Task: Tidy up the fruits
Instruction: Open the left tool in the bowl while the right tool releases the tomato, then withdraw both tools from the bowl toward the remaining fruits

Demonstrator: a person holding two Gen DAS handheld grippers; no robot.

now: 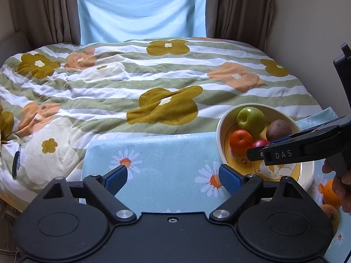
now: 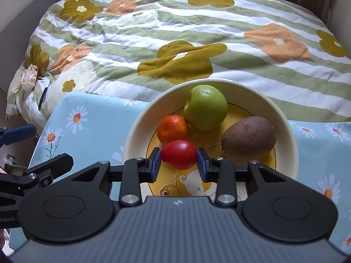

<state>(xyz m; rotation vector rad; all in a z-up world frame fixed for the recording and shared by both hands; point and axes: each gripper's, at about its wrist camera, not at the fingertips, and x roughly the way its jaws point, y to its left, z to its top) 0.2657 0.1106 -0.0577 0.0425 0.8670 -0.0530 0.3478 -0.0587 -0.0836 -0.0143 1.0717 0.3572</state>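
The right gripper (image 2: 178, 161) is pinching a red tomato (image 2: 179, 154) between its blue pads, one pad pressing on each side, and it is hanging over the bowl (image 2: 136, 129). In the right wrist view the tomato is sitting at the centre of the dish, with a mandarin (image 2: 173, 129) touching it at 11 o'clock, a green apple (image 2: 205, 107) at 1 o'clock and a brown kiwi (image 2: 249, 136) out at 3 o'clock. Apple and mandarin are lying side by side, touching; the kiwi is resting apart from the tomato, against the bowl's right wall.

The left gripper (image 1: 173, 176) is standing spread wide, nothing between its fingers, hovering over the daisy cloth (image 1: 166, 153). From that camera the bowl is lying at 2 o'clock, with the right gripper reaching in across it from the right edge. An orange (image 1: 330, 194) is peeking out on the cloth at 4 o'clock, just beyond the bowl and partly hidden by a hand (image 1: 342, 186).

Behind the cloth, at 12 o'clock, a flowered quilt (image 2: 175, 35) is covering the bed.
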